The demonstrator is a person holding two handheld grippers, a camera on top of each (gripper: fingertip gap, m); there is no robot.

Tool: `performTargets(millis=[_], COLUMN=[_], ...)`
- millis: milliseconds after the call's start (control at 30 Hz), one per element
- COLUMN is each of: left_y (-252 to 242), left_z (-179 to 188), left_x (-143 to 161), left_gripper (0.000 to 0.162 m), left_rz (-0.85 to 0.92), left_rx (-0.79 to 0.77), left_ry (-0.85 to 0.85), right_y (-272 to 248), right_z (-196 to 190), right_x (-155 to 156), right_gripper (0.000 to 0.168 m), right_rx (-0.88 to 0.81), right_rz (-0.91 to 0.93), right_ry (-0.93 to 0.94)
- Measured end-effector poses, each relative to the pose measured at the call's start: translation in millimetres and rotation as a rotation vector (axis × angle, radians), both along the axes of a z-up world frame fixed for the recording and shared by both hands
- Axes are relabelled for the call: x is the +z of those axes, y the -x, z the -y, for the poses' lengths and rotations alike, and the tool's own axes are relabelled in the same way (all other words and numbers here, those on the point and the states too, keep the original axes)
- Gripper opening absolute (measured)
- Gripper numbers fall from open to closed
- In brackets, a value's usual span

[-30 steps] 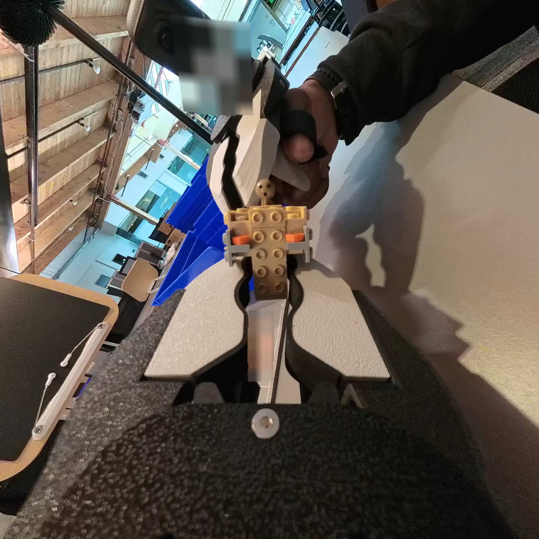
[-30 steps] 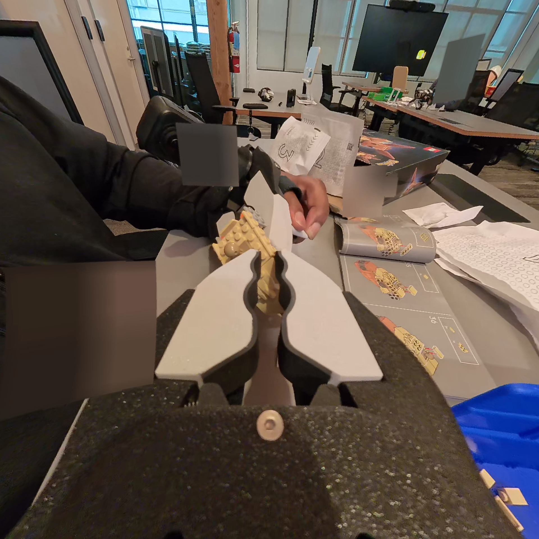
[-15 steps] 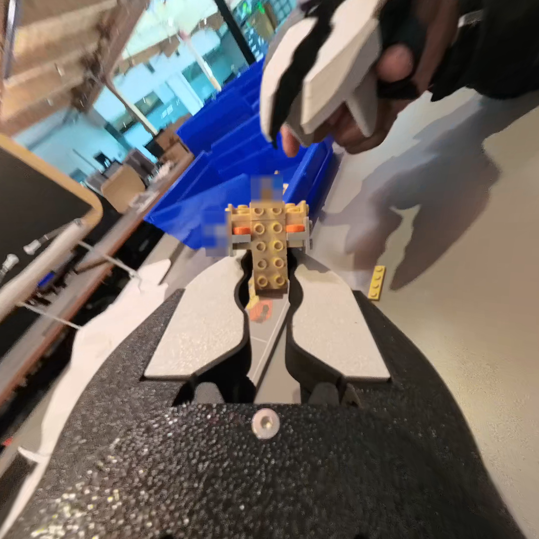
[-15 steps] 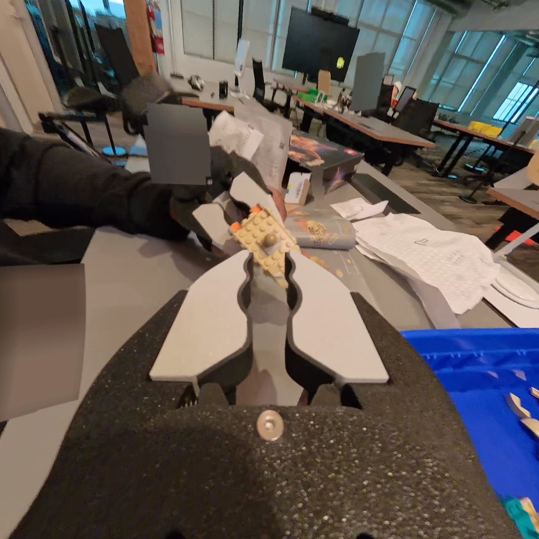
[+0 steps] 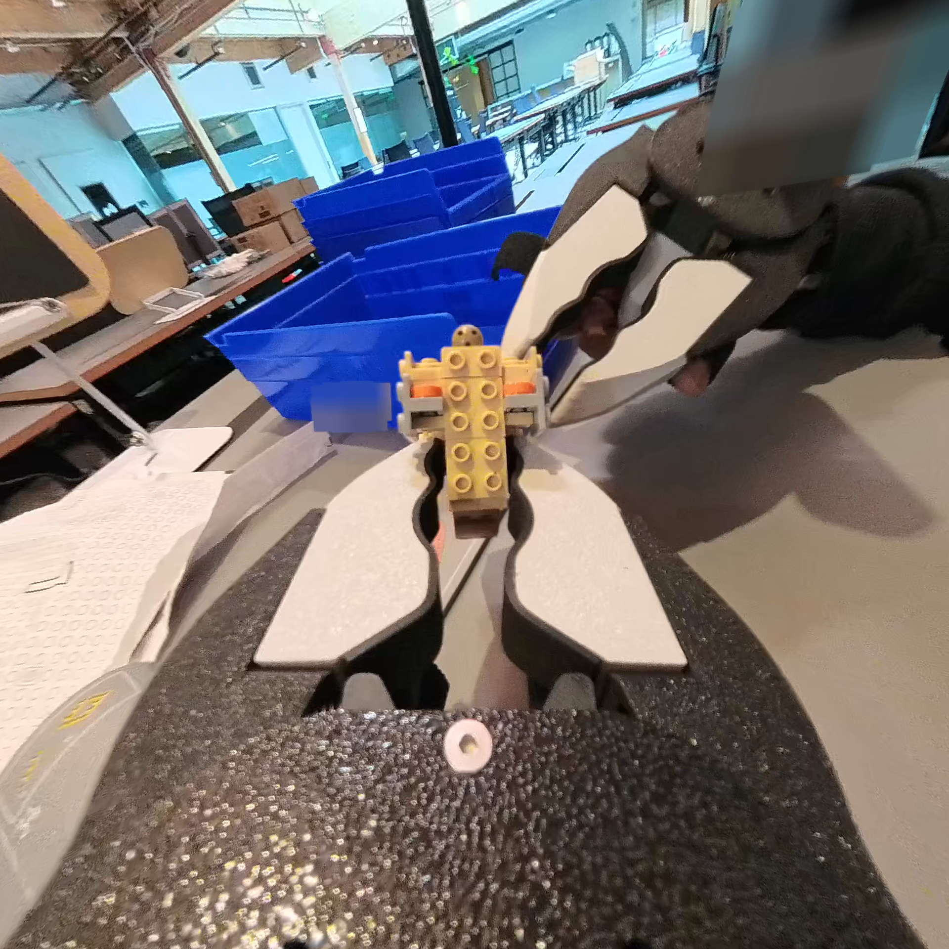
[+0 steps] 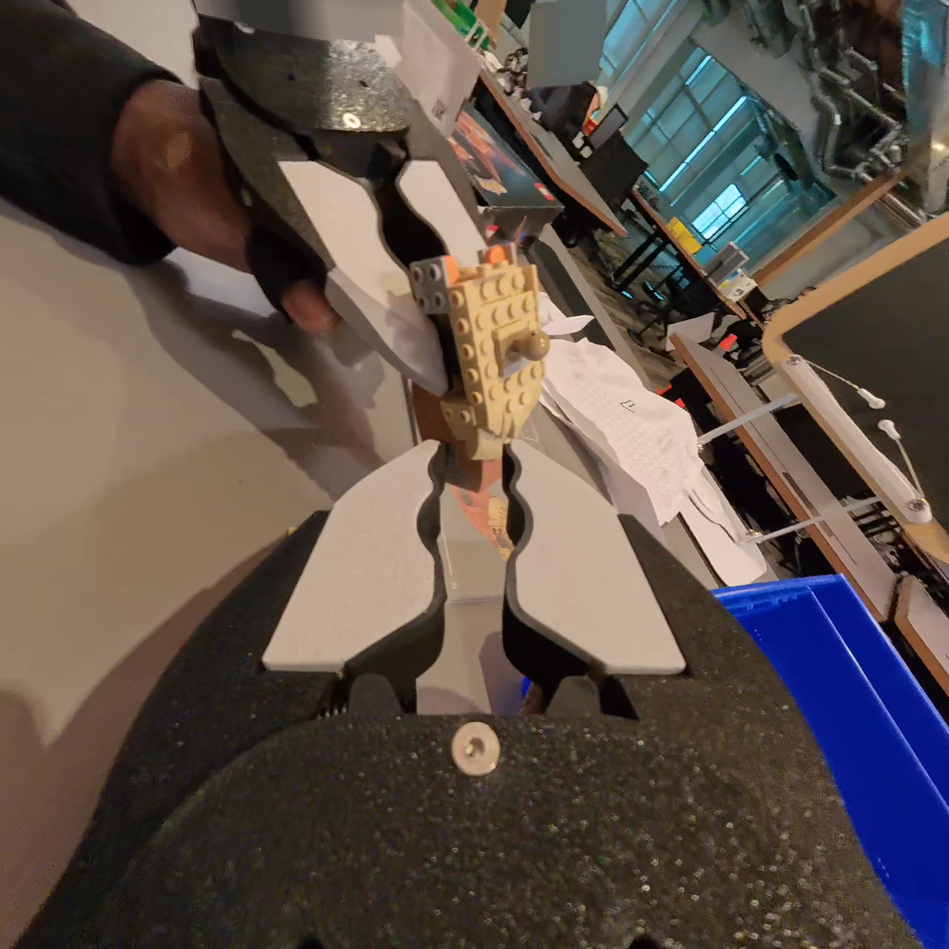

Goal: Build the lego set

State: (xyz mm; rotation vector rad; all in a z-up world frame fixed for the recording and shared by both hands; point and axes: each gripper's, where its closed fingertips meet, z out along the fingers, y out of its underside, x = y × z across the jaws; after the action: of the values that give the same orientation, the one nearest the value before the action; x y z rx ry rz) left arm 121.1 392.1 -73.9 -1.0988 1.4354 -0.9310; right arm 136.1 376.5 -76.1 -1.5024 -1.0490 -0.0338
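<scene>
A tan lego model (image 5: pixel 472 411) with orange and grey side parts and a ball stud at its far end is held above the table by its narrow stem. My left gripper (image 5: pixel 472 452) is shut on that stem. In the right wrist view the model (image 6: pixel 498 328) hangs from the left gripper's fingers (image 6: pixel 354 257), which come in from the upper left. My right gripper (image 6: pixel 475 452) is open, with its tips at the model's near side part. In the left wrist view the right gripper (image 5: pixel 536 385) sits against the model's right side, held by a hand in a black sleeve.
Stacked blue bins (image 5: pixel 359 328) stand behind the model, and one bin (image 6: pixel 847 667) is at my right. White perforated paper (image 5: pixel 77 565) lies at the left, also seen in the right wrist view (image 6: pixel 631 426). The set's box (image 6: pixel 493 169) lies farther back on the grey table (image 5: pixel 796 642). My left and right fingertips are right by each other.
The left gripper has tilted down to level with the model still in it. The right gripper let go, rose, then came down to the model's right side.
</scene>
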Motion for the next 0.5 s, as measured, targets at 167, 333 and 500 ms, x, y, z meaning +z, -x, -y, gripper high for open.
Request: performTargets(millis=[167,333,500], left_y=[-0.4,-0.8,-3.7], left_z=[3.3,4.5,8.6], left_x=[4.7,7.2,5.3], left_gripper=[0.022,0.022,0.022], left_rz=[0.036,0.062,0.052], left_rx=[-0.049,-0.071,-0.079], left_ry=[0.165,0.230,0.219], right_y=[-0.2,10.3,22.1], right_z=[-1.6,4.1,5.7], right_x=[17.5,36.1,37.3], right_gripper=[0.022,0.021,0.019], right_rx=[-0.022,-0.032,-0.050], right_rz=[-0.068,-0.034,0.069], right_ry=[-0.090,-0.238,-0.337])
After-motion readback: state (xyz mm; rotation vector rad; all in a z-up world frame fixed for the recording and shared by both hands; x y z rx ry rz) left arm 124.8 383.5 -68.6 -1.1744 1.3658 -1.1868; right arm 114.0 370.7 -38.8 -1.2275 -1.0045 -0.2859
